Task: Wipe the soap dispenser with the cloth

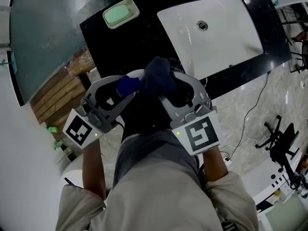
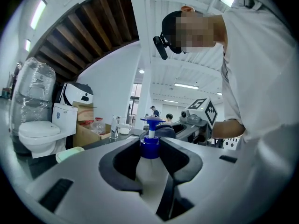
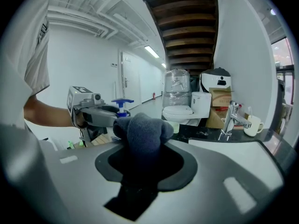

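Left tongs (image 1: 120, 88): clenched on soap dispenser (image 2: 150, 167), roughly upright. Right tongs (image 1: 175, 83): grasping cloth (image 3: 144, 129), just right of the pump, off the bench (image 1: 120, 42) near edge.

Left gripper (image 1: 131, 87) holds the blue-capped soap dispenser (image 1: 126, 84), right gripper's (image 1: 167, 83) dark cloth (image 1: 158, 73) touching it.

Black countertop (image 1: 126, 48), 1 white sink (image 1: 232, 38) set into it, 1 pale green soap dish (image 1: 121, 13) left of the sink
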A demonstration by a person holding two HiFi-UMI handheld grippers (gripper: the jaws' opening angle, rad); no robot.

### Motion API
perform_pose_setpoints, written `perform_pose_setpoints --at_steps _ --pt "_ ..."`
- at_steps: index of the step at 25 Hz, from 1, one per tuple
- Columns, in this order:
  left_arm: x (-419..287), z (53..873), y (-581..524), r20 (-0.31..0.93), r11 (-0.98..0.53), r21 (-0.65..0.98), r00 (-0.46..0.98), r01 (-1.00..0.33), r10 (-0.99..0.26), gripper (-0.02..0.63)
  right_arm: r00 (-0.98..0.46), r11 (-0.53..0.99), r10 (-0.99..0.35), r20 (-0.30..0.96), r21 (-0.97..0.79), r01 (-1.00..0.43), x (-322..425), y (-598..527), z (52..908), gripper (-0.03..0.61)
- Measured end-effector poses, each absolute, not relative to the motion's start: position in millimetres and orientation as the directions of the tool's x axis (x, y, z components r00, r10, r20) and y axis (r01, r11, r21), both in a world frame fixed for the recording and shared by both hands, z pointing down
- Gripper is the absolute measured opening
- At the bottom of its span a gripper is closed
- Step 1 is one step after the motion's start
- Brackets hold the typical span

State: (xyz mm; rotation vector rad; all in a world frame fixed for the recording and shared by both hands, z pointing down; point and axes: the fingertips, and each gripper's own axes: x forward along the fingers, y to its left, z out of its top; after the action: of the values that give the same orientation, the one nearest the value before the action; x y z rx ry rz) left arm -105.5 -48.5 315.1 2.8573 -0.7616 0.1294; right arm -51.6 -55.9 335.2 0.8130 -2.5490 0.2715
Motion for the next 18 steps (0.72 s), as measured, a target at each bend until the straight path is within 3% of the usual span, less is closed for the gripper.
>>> perform_pose_setpoints --at_steps 18 --pt "-105 315 -49 0.120 -0.812 0.147 0.825 -0.565 -0.552 0.129 -0.741 0.820 -0.467 0.482 -0.075 -0.567 -55 -41 351 0.123"
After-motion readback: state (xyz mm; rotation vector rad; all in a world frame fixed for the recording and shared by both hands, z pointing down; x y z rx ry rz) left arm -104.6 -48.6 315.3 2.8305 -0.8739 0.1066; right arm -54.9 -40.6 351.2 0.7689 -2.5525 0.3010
